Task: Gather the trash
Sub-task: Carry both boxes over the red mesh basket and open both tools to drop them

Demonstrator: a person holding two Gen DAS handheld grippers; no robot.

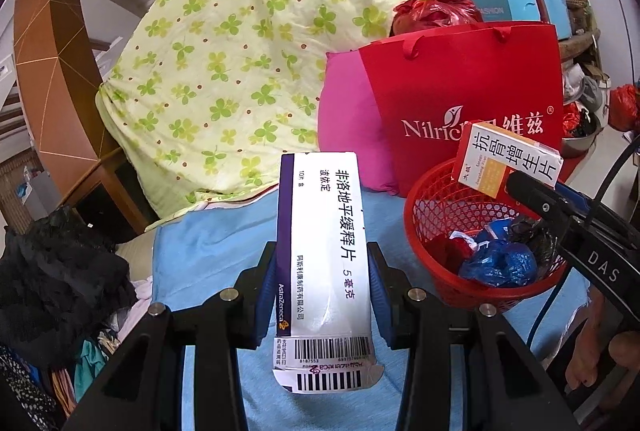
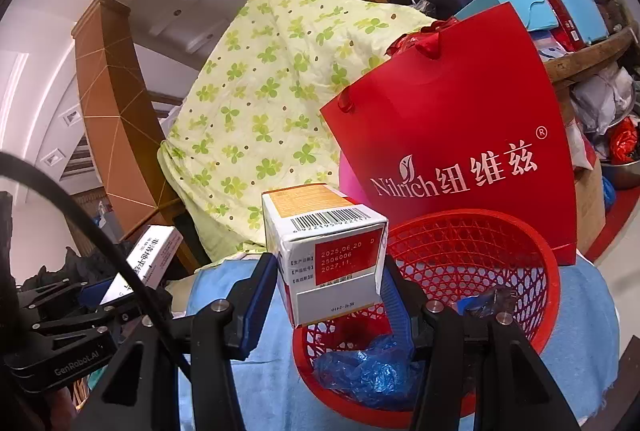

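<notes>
Two medicine boxes, one clamped in each claw: my left claw (image 1: 326, 291) grips the white box (image 1: 326, 251), my right claw (image 2: 326, 287) the orange-topped box (image 2: 328, 255) over the red basket (image 2: 460, 251) on the blue-clothed table (image 1: 208, 251); a clover quilt (image 1: 224, 71) is heaped behind.

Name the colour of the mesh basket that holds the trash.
Red; the mesh basket shows best in the right wrist view.
</notes>
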